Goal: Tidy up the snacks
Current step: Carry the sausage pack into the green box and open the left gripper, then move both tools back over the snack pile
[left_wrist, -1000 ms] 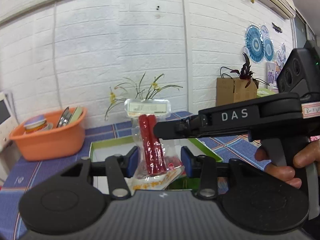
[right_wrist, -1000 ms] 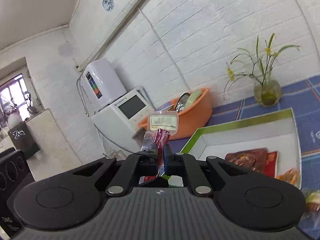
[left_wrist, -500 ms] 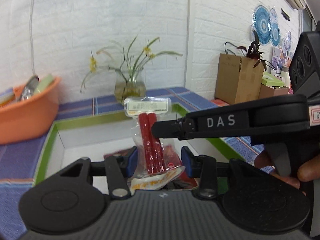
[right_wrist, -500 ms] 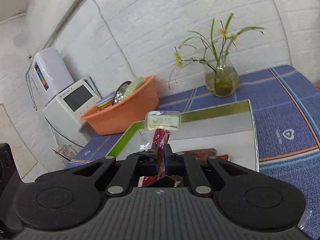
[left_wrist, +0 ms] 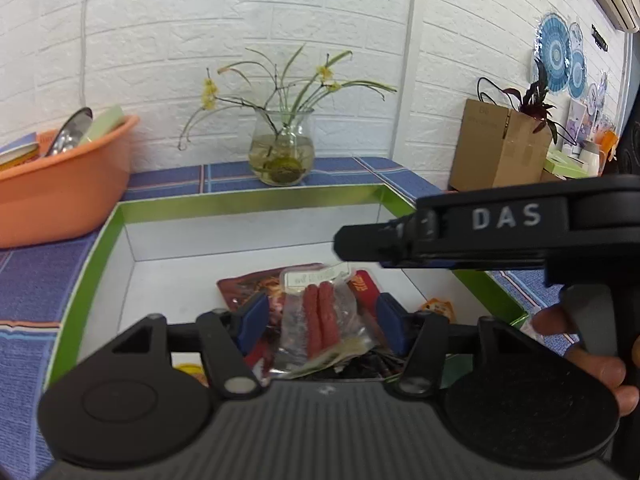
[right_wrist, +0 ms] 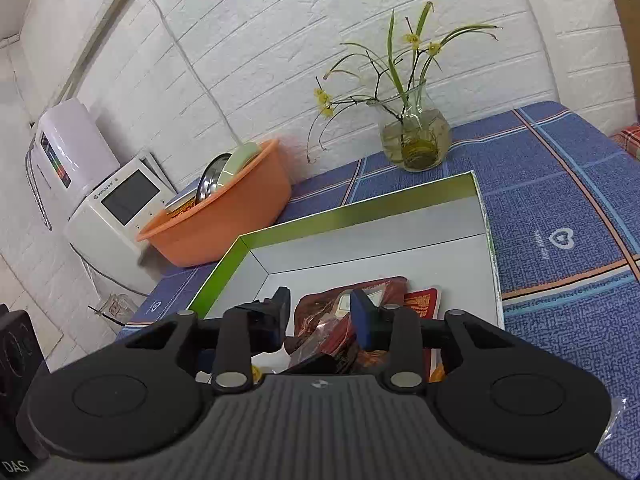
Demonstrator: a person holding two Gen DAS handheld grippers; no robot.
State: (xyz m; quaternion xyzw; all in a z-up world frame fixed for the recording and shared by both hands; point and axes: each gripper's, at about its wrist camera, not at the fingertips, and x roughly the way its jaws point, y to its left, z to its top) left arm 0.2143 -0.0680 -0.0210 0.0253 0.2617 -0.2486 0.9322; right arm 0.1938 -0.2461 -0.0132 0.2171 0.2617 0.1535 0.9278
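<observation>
Inside green-rimmed box [left_wrist: 256,204], on the red packets [left_wrist: 256,284]: sausage pack [left_wrist: 320,312] lying flat, released. Left gripper [left_wrist: 318,322] and right gripper [right_wrist: 320,312] both opening, straddling it without pinching, probably dropping it onto the pile.

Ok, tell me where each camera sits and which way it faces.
Left wrist: on the left gripper, facing down into the green-edged box; jaws opening around the sausage pack; the right gripper and a hand show.
Right wrist: on the right gripper, jaws opening over the snacks.
Shared: box, vase, orange basin.
</observation>
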